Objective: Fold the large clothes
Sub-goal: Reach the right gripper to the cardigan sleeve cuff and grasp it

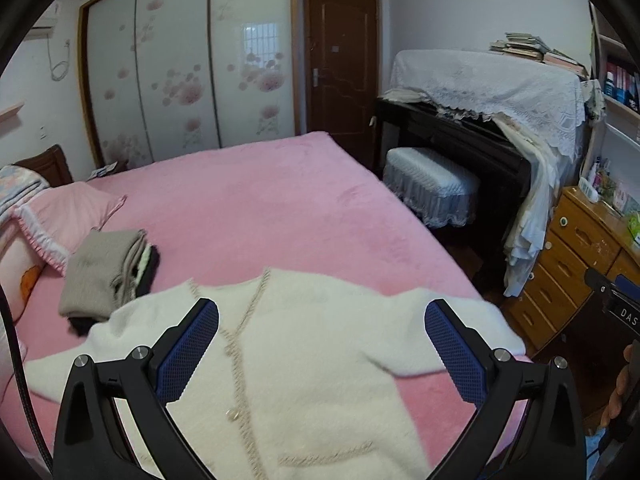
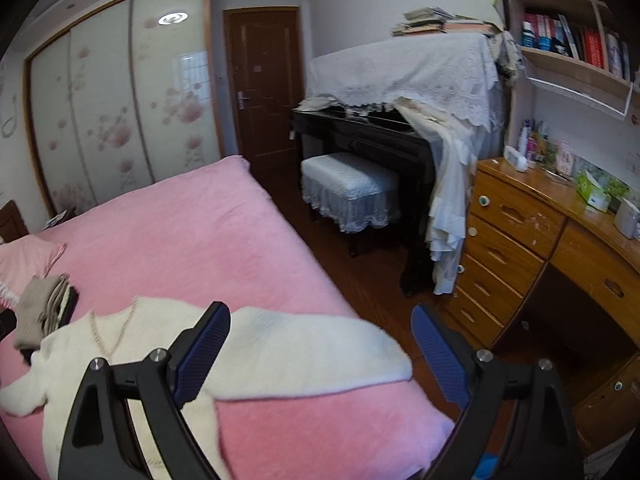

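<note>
Bedroom scene: a bed under a pink plush blanket is carrying a white fluffy knitted cardigan with a braided beige placket, which is lying spread out, front up, at the near end, one sleeve reaching toward the bed's right edge. Above it the left gripper is hovering with jaws spread wide apart and gripping nothing; the right gripper is likewise hanging with jaws apart over the extended sleeve. Just beside the cardigan's far left shoulder, a stack of folded grey-beige and dark garments is resting near a pink pillow. Beyond the bed are standing a lace-covered dark piano, its white-covered stool and a wooden desk with drawers.
</note>
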A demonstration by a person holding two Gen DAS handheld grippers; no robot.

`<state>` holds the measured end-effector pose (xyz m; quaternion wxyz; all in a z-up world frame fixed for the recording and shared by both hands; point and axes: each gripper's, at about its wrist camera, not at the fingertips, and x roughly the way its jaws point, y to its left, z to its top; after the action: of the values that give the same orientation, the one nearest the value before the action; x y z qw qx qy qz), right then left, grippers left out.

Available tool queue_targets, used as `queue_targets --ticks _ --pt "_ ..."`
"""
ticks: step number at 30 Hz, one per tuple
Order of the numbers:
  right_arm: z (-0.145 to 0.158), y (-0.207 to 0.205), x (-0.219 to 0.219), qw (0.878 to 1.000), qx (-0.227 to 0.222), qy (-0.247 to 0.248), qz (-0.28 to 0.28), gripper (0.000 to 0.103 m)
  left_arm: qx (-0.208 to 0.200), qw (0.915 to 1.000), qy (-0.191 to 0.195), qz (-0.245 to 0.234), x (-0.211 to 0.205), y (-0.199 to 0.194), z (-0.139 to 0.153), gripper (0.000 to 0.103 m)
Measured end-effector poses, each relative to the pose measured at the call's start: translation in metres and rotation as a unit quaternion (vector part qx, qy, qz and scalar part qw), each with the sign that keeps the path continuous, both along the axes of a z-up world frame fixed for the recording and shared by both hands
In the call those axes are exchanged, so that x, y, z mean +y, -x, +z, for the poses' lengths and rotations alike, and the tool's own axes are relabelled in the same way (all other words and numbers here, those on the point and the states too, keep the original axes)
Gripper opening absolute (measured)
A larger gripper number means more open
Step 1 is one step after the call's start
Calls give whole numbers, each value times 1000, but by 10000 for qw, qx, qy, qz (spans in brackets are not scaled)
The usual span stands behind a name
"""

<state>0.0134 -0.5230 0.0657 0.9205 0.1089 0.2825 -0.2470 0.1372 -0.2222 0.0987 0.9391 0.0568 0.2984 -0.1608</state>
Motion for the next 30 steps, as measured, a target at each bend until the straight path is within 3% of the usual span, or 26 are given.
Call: queue_targets --ticks 4,7,9,15,21,27,30 --pt "-18 -11 -36 9994 152 -256 -189 93 -525 9985 -164 -15 -45 -11 -15 103" --pt "-49 -22 -65 9963 399 -689 -320 92 -717 9968 -279 -201 -77 -18 -31 103" --pt "-70 -27 -83 9928 511 -1018 -374 83 -759 9959 -350 -339 -97 -22 -48 103" --pt "-145 -30 -120 9746 940 -1931 -627 77 -350 9960 -555 -610 -144 -41 -106 103" --pt "-214 -28 -137 9443 1065 -3005 -815 76 65 9932 -627 -974 -176 -48 -153 103" --pt "-260 -31 -143 9123 1059 -3828 -1004 74 640 9913 -556 -1011 -191 -57 -185 103" --pt "-268 -33 -146 9076 925 -3940 -1120 74 660 9915 -651 -912 -189 -59 -193 103"
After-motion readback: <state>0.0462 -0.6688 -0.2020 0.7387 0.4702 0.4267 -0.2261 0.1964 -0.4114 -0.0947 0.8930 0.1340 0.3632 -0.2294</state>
